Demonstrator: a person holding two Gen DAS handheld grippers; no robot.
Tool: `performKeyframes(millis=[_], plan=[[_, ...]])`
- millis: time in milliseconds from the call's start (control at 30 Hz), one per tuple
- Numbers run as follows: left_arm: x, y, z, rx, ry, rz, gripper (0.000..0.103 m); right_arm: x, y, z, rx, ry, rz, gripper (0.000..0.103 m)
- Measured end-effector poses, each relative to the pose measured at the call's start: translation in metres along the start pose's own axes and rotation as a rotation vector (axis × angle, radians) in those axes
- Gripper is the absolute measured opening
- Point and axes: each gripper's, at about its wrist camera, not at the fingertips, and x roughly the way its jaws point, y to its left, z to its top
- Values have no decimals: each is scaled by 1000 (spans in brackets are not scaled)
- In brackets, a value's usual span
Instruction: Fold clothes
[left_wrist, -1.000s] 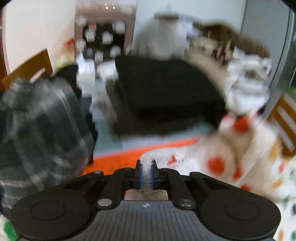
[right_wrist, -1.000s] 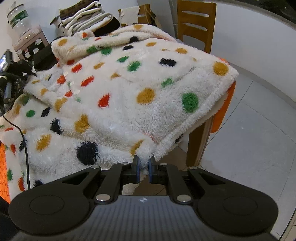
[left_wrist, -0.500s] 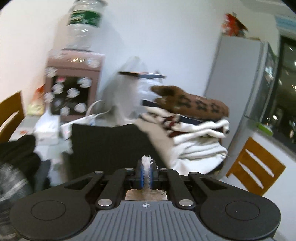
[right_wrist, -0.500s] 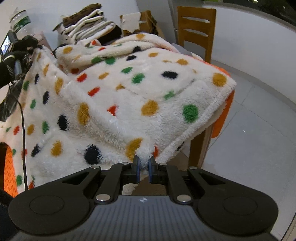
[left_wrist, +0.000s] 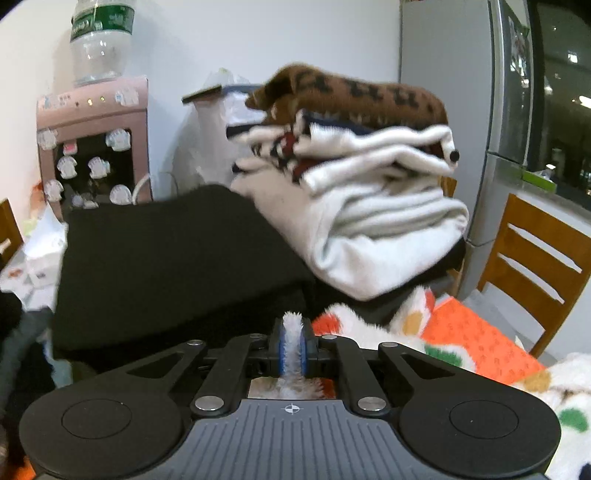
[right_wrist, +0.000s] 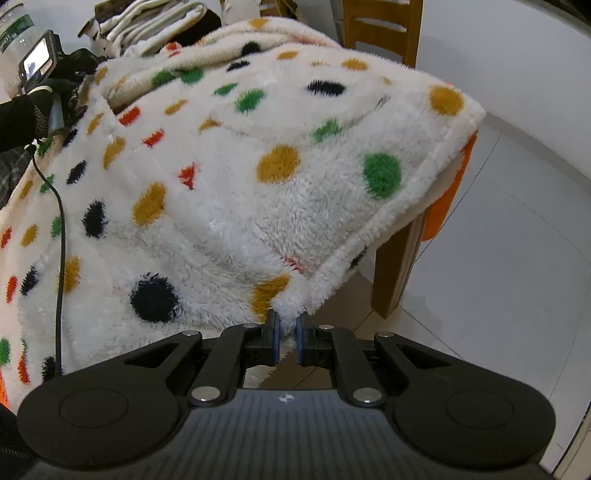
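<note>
Left gripper (left_wrist: 292, 345) clamped on fleece edge of spotted garment (right_wrist: 236, 177). Right gripper (right_wrist: 287, 338) pinching lower hem corner, pads narrow. Garment draped over table (right_wrist: 397, 266) corner, orange cloth (left_wrist: 476, 339) beneath. Folded pile (left_wrist: 362, 177) and black cushion (left_wrist: 166, 266) behind.

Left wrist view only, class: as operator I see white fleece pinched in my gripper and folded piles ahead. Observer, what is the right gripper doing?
Observer: The right gripper pinches a corner of the same spotted fleece, hanging off the table edge.
Operator: Is the fleece flat?
Observer: No. It lies rumpled, draped over the table corner above a wooden leg.
Operator: Anything near that side?
Observer: A chair stands behind the table, and tiled floor lies below.
</note>
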Motion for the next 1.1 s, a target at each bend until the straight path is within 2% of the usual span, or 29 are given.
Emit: performKeyframes(millis=[67,100,167,233,267,400,467,567,700,833,1100], plan=[[6,2,-8,-19,16,-30,19,6,-1,1,12,9,8,10],[9,3,-12,-29,24,-45,29,8,-2,2,21,11,14,11],[9,6,-14,-57,25,-79,38,12,-3,4,31,18,25,14],[7,9,-14,-85,27,-118,51,10,-3,5,23,19,18,17],[1,11,-10,-94,38,-137,61,7,-3,6,17,20,12,22],[-22,20,9,-127,91,-207,69,-7,-7,13,-9,14,8,24],[-44,28,17,-178,85,-248,73,-14,-11,18,-28,7,6,23],[-80,38,27,-237,83,-305,87,-26,-17,27,-65,1,4,23],[-142,50,32,-241,38,-295,92,-40,-31,43,-124,-10,39,23],[-208,58,22,-239,15,-237,92,-53,-48,56,-222,-14,103,24],[-322,63,-43,-273,-2,-108,93,-67,-66,88,-445,-22,249,24]])
